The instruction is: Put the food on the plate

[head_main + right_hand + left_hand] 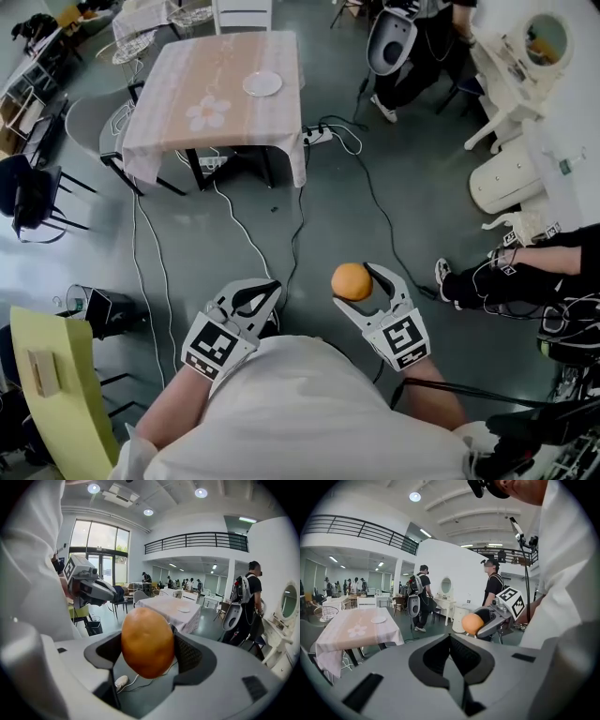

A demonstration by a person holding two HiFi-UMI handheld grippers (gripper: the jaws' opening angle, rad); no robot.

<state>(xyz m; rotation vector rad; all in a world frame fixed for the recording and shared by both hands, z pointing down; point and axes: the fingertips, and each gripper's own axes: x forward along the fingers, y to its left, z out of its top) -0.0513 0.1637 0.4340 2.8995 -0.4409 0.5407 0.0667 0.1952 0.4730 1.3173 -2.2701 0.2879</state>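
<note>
Smooth, rounded orange food (352, 281) clamped in right gripper (355, 284), left gripper (273, 285) found closed and empty, round white plate (262, 83) seen on far cloth-covered table (183, 89).

The food (147, 641) has a smooth, matt skin

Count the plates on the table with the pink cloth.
1: a round white plate, bare, near the right edge of the pink-clothed table. None looks hidden there. The right gripper holds the round orange food.
</note>
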